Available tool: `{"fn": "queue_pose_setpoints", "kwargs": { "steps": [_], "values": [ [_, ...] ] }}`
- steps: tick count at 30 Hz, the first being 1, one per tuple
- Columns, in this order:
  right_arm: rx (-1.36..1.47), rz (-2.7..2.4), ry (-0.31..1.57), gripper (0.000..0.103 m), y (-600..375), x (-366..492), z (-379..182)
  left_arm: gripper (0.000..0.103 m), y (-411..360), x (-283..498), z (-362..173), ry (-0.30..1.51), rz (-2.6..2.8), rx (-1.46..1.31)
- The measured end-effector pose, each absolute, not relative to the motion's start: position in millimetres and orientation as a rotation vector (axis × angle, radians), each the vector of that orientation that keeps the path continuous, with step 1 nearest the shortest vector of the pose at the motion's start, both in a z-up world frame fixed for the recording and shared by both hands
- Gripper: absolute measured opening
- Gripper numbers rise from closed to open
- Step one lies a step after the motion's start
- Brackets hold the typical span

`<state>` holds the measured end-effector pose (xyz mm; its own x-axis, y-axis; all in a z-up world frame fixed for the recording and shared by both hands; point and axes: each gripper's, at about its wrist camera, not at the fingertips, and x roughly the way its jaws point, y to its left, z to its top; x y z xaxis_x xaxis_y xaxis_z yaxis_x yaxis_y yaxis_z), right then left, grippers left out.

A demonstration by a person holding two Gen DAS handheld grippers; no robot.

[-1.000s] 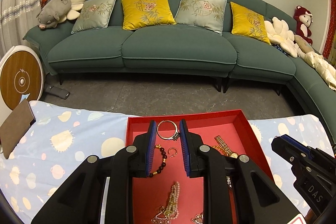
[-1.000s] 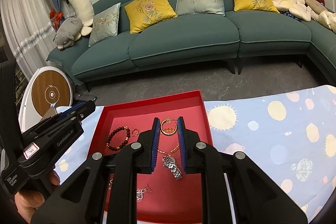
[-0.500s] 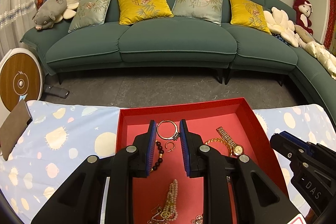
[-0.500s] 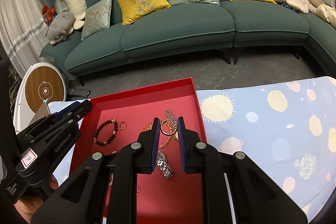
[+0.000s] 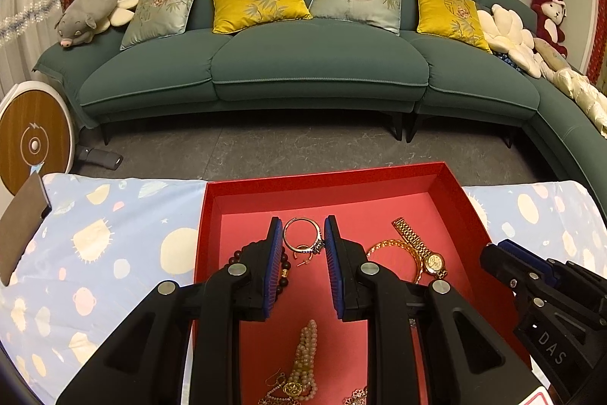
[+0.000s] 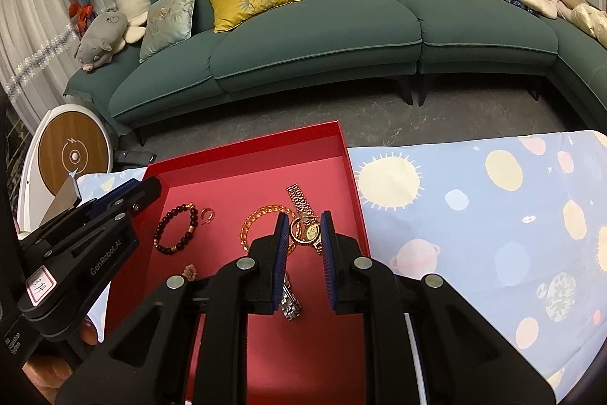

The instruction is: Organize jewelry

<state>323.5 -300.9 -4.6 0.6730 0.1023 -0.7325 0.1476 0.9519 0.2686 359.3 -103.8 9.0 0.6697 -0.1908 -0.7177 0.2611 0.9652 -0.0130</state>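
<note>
left gripper (image 5: 302, 238) jaws parted, right gripper (image 6: 303, 228) jaws parted

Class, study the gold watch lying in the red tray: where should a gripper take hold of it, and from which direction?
Grip the gold watch across its round case, coming down from above. It lies flat, so only the case gives a raised, rigid part; the band trails away loosely.

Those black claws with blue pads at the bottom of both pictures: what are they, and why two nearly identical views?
They are hand-held grippers, one in each of a person's hands, with no robot attached. Each carries a camera looking along its fingers, hence two views. The left gripper is open above a silver ring. The right gripper is open around a gold watch. Both hang over a red tray on a patterned cloth, which also holds a dark bead bracelet, a gold chain bracelet and pearls. Nothing is gripped.
</note>
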Motion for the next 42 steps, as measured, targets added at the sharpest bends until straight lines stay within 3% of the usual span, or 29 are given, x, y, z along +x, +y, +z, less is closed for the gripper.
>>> {"fn": "queue_pose_setpoints", "kwargs": {
  "steps": [23, 25, 28, 29, 38, 41, 42],
  "values": [
    [0.316, -0.030, 0.879, 0.017, -299.3, 328.3, -21.5, 0.021, -94.2, 367.1, -7.4, 0.875, -0.249, 0.031],
    [0.319, -0.030, 0.878, 0.017, -301.0, 327.9, -21.4, 0.024, -92.9, 367.6, -5.5, 0.876, -0.245, 0.021],
    [0.324, -0.035, 0.871, 0.018, -303.3, 325.7, -19.6, 0.050, -87.1, 367.9, -0.9, 0.871, -0.226, -0.010],
    [0.325, -0.039, 0.868, 0.018, -304.2, 324.7, -18.3, 0.051, -84.9, 368.0, 1.1, 0.868, -0.218, -0.023],
    [0.330, -0.026, 0.800, 0.021, -301.1, 300.6, 16.7, 0.052, -71.6, 351.5, 40.0, 0.796, -0.219, -0.027],
    [0.323, -0.025, 0.776, 0.034, -295.5, 286.8, 33.3, 0.052, -66.2, 337.9, 56.9, 0.769, -0.212, 0.003],
    [0.316, -0.027, 0.769, 0.034, -292.8, 280.8, 38.9, 0.052, -63.9, 332.5, 62.5, 0.764, -0.213, 0.005]
  ]
}}
